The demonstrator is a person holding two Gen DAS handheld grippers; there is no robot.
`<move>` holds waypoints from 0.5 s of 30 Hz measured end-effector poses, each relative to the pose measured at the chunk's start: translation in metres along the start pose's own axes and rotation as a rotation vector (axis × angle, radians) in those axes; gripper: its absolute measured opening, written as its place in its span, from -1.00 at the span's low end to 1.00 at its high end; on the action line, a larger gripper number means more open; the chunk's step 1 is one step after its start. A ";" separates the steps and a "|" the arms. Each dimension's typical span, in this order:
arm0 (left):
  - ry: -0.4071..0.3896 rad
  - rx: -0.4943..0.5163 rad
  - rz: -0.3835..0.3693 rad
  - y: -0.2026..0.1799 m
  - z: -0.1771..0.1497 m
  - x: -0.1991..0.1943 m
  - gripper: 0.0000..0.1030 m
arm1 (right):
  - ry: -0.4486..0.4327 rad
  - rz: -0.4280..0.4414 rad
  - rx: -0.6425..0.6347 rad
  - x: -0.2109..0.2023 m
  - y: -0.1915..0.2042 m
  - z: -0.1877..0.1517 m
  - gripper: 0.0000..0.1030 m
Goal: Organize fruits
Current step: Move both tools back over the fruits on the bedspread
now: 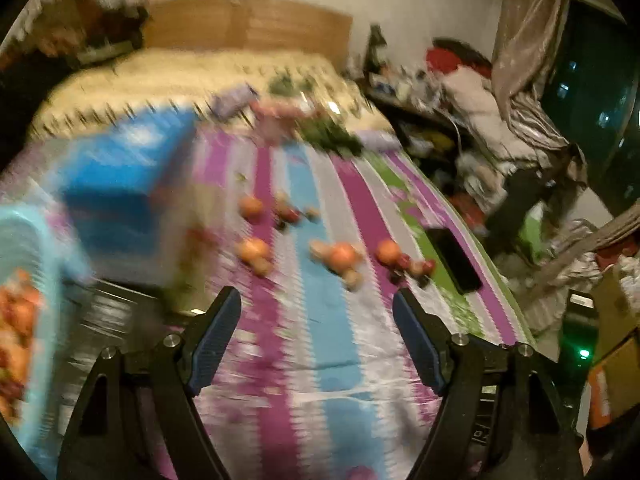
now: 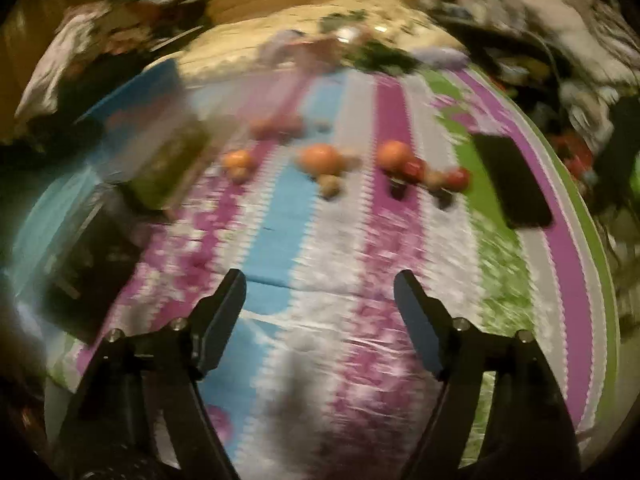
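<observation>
Both views are blurred. Several fruits lie loose on a striped bedspread (image 1: 320,344): orange round ones (image 1: 343,255) (image 2: 320,158), small red ones (image 1: 428,266) (image 2: 458,177) and small brownish ones (image 1: 352,278) (image 2: 330,186). A light blue basket (image 1: 36,236) at the left edge of the left wrist view holds orange and red fruit (image 1: 18,320). My left gripper (image 1: 316,300) is open over the cloth, short of the fruits, with nothing between its fingers. My right gripper (image 2: 320,282) is open too, empty, well short of the fruit row.
A blue box (image 1: 124,184) (image 2: 136,100) stands on the bed at the left. A black phone (image 1: 454,258) (image 2: 514,180) lies near the right edge of the bedspread (image 2: 320,344). A dark flat object (image 2: 96,268) lies at the left. A wooden headboard (image 1: 248,24) and clutter lie beyond.
</observation>
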State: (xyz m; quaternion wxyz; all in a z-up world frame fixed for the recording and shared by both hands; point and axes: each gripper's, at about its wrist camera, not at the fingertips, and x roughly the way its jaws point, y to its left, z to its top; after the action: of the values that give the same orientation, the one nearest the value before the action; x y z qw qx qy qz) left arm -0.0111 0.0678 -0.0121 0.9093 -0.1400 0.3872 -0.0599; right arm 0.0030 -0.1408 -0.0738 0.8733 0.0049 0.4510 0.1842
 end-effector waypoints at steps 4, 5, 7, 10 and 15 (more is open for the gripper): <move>0.083 -0.018 -0.030 -0.011 -0.009 0.061 0.54 | 0.009 -0.024 0.053 0.003 -0.037 -0.009 0.34; 0.098 -0.016 -0.034 -0.014 -0.010 0.077 0.54 | 0.015 -0.029 0.068 0.006 -0.047 -0.012 0.31; 0.114 -0.023 -0.049 -0.017 -0.014 0.101 0.54 | 0.023 -0.032 0.089 0.012 -0.061 -0.015 0.25; 0.141 -0.054 -0.073 -0.016 -0.015 0.135 0.46 | 0.043 -0.027 0.129 0.021 -0.080 -0.021 0.13; 0.179 -0.067 -0.077 -0.018 -0.017 0.180 0.17 | 0.060 -0.005 0.143 0.036 -0.096 -0.020 -0.06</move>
State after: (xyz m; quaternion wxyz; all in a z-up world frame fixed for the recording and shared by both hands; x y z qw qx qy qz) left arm 0.1014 0.0074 -0.1422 0.8630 -0.1793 0.4629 -0.0940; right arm 0.0363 -0.2222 -0.1307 0.8573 0.0606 0.4889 0.1497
